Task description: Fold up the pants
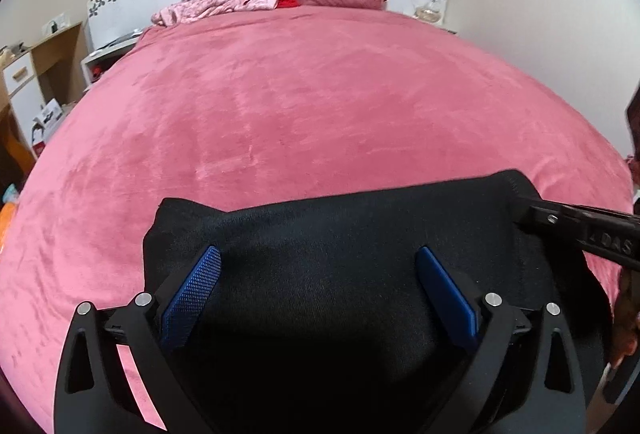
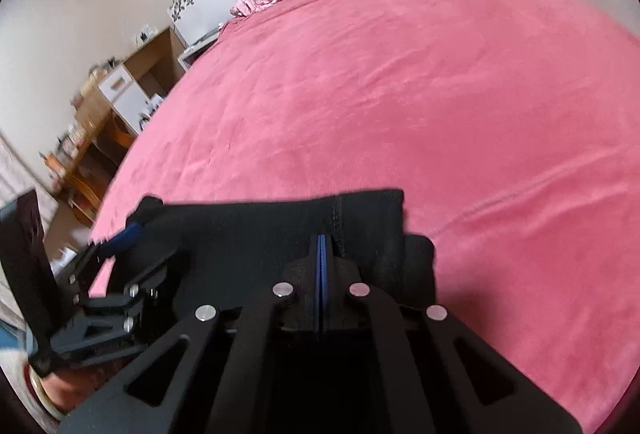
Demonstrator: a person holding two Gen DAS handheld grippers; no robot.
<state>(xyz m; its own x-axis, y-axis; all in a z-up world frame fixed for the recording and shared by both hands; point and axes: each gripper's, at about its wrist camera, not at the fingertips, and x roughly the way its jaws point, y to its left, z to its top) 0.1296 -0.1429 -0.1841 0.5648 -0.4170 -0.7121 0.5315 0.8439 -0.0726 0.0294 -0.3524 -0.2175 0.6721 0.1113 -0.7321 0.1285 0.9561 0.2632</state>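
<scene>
Item: black pants (image 1: 320,234), folded into a compact stack, lying at the near edge of the pink bedspread (image 1: 300,94).
Left gripper (image 1: 318,270): jaws spread wide over the stack, 1 blue pad (image 1: 196,286) on each side, pressing on nothing; judged poised to take the left end.
Right gripper (image 2: 323,254): jaws fully together beside the seam near the stack's right corner; whether cloth is pinched cannot be told.
Placement: both grippers angle down, 1 at each end of the stack, likely for the next fold.
</scene>
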